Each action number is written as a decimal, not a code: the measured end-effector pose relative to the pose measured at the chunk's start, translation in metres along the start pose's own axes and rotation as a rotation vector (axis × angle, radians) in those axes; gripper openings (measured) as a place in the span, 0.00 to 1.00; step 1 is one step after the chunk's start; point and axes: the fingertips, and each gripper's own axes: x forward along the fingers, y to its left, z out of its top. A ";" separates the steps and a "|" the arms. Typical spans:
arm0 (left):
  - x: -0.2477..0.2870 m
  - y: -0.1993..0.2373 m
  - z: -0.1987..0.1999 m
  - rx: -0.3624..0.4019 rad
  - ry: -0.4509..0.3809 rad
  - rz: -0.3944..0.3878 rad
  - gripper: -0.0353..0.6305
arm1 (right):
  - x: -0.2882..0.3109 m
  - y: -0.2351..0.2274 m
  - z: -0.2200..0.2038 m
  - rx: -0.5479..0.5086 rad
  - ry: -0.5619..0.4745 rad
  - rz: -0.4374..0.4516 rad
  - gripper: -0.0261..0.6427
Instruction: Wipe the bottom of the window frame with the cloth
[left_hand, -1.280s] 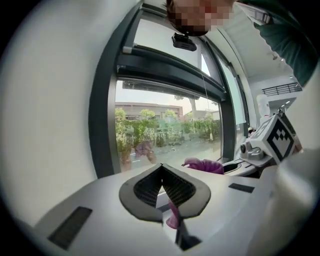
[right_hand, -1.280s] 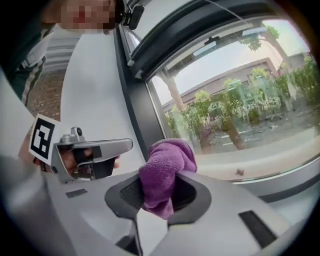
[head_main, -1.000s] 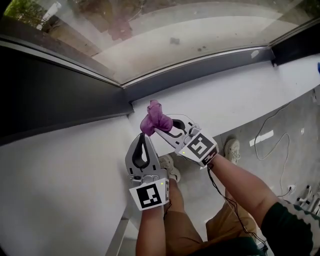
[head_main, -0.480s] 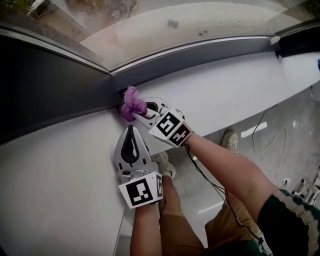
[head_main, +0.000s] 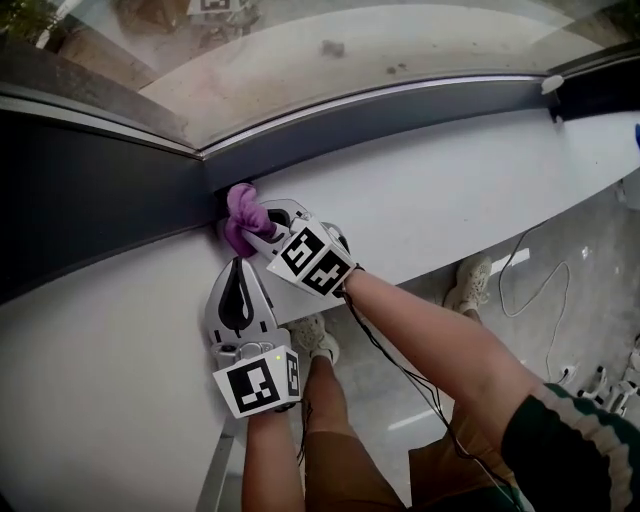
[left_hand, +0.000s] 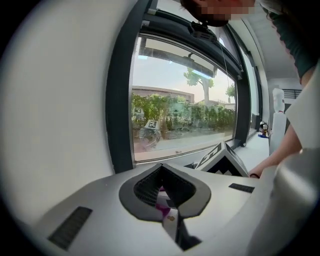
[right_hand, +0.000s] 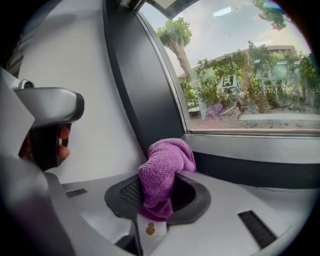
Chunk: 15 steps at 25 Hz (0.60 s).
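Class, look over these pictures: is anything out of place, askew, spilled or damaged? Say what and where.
Nothing stands out. The crumpled purple cloth is gripped in the right gripper, at the corner of the dark window frame; the left gripper is shut, over the white sill.

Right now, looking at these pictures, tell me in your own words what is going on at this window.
A person stands at a window with a hand-held gripper in each hand. The right hand-held gripper is shut on a purple cloth, which is bunched into the corner of the dark window frame, low at its bottom edge by the white sill. The left hand-held gripper is shut on nothing, just behind over the sill.
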 end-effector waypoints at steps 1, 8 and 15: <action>0.002 0.000 -0.001 0.014 0.009 0.006 0.06 | 0.001 -0.001 0.000 -0.015 0.009 0.005 0.19; 0.008 -0.003 -0.004 0.037 0.045 0.033 0.06 | 0.003 0.001 -0.015 0.011 0.035 0.052 0.19; 0.024 -0.014 -0.006 0.050 0.076 0.024 0.06 | -0.011 -0.018 -0.018 0.030 0.056 0.027 0.19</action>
